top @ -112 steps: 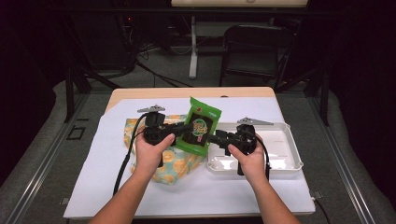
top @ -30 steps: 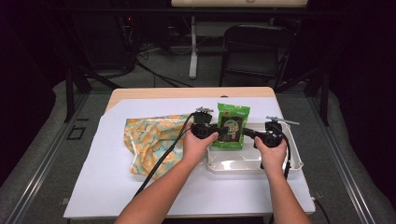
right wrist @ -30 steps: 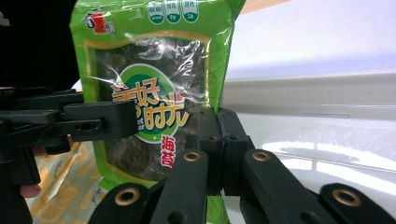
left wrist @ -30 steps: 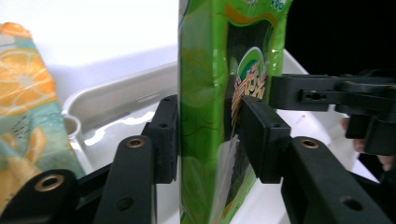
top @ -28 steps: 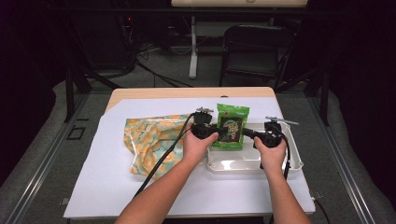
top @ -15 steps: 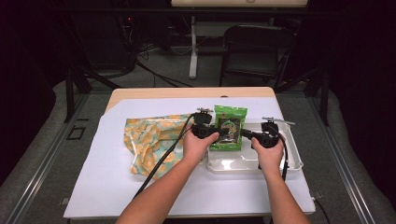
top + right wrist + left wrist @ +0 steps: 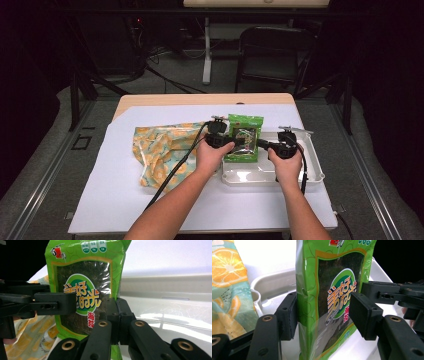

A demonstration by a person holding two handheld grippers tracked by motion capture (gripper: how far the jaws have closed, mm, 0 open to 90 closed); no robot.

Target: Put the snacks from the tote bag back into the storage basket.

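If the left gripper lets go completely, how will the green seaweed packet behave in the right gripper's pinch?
The packet looks flat and filled with thin sheets, so probably light and fairly stiff. It stands upright over the white tray. The right gripper pinches only one edge, so it may sag or swing. Its glossy film looks slippery. The left gripper's jaws have just been opening around it.

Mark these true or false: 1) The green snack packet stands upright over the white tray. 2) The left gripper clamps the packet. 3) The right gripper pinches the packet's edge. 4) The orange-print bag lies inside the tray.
1) True: the green snack packet stands upright over the white tray.
2) False: the left gripper has just been opening; one pad touches the packet, the other stands clear of it.
3) True: the right gripper is shut on the packet's edge.
4) False: the orange-print bag lies on the table, left of the tray.
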